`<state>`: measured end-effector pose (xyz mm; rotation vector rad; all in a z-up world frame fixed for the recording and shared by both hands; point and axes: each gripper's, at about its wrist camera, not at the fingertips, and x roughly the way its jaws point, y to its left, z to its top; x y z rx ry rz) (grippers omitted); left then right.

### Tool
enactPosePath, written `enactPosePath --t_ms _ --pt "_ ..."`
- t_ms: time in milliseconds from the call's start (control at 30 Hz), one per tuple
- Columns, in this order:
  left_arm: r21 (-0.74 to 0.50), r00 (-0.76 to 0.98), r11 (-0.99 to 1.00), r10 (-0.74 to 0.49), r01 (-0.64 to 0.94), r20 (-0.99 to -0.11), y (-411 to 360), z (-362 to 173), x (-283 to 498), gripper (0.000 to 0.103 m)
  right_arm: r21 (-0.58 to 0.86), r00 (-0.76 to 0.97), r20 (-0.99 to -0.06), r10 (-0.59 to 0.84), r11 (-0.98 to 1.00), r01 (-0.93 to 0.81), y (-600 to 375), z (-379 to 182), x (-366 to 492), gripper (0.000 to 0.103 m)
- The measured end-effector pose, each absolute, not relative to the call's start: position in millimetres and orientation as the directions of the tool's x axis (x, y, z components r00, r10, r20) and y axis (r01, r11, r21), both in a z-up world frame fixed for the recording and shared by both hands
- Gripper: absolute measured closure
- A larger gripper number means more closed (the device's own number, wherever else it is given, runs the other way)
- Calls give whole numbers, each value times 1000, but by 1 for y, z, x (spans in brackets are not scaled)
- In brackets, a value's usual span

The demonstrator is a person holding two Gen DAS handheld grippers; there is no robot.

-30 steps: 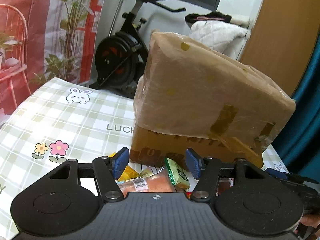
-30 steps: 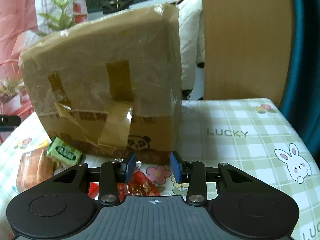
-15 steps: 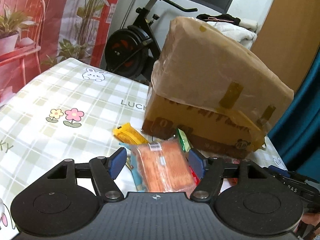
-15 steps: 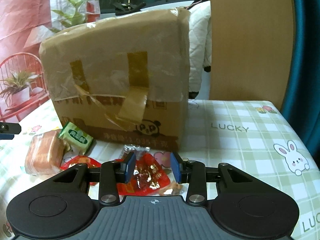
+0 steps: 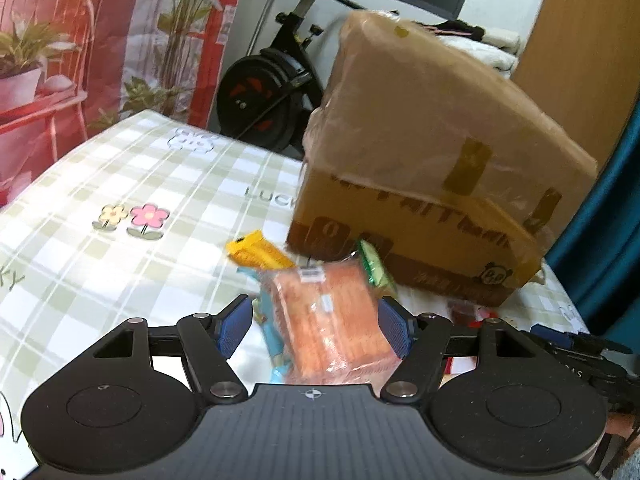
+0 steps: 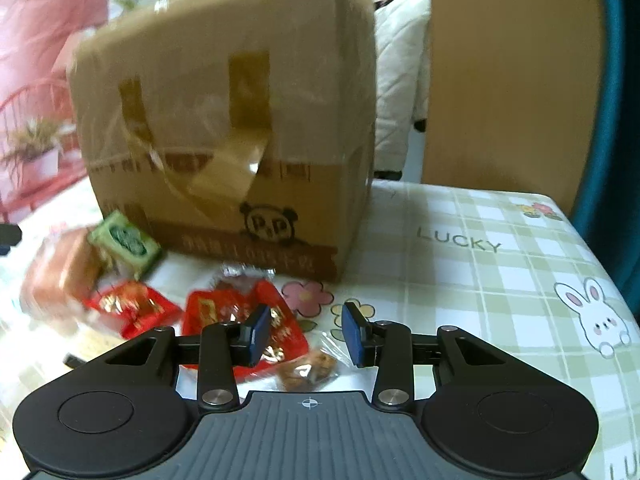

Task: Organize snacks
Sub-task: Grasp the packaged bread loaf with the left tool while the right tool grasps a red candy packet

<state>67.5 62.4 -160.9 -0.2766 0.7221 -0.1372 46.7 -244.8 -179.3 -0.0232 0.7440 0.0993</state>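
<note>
We have drawn both claws back from the cardboard box. Our left claw, spread, now brackets the orange packet; our right claw, spread, hangs over the clear-wrapped snack mid-surface, ready for picking.

Beyond my tabletop, with its green-checked cloth of flowers and rabbits, I see a black exercise bike against a white wall. A red curtain printed with plants hangs left, a wooden panel and teal curtain right.
</note>
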Motion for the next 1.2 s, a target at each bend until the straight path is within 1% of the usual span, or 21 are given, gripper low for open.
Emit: enactPosePath --t_ms 100,167,267,333,567,600,667,800,833,933,1000,1200 --pt "-298 741 954 -213 19 -637 65 -160 72 31 -9 716 -688 116 986 -168 -238 -185 57 65" --pt "-296 744 955 -213 21 -634 64 -157 76 31 -28 703 -699 134 977 -214 -231 -188 63 60" --pt "-296 747 955 -219 31 -628 60 -153 80 31 -25 694 -704 154 970 -240 -226 -192 69 55" --pt "-294 746 955 -219 33 -629 58 -153 82 30 -22 669 -725 163 966 -259 -223 -196 73 55" --pt "-291 726 956 -223 33 -651 51 -160 82 30 9 666 -723 184 966 -257 -224 -196 68 56" --pt "-287 724 957 -223 36 -652 49 -160 81 30 7 667 -721 187 965 -263 -223 -196 66 58" --pt "-280 723 959 -224 43 -654 47 -160 80 30 8 668 -716 202 959 -282 -222 -196 62 70" --pt "-274 716 961 -224 48 -661 45 -162 78 27 -11 686 -699 201 957 -291 -220 -192 54 75" --pt "-272 713 961 -224 49 -665 45 -163 77 27 -8 695 -689 205 957 -290 -221 -192 53 78" --pt "-270 703 962 -225 49 -674 44 -165 76 25 19 737 -633 238 956 -293 -228 -185 43 91" --pt "-271 700 962 -224 45 -679 44 -166 76 21 29 755 -609 243 958 -285 -233 -182 39 93" --pt "-268 707 962 -221 46 -672 38 -168 83 19 40 784 -571 243 962 -269 -237 -178 34 93"
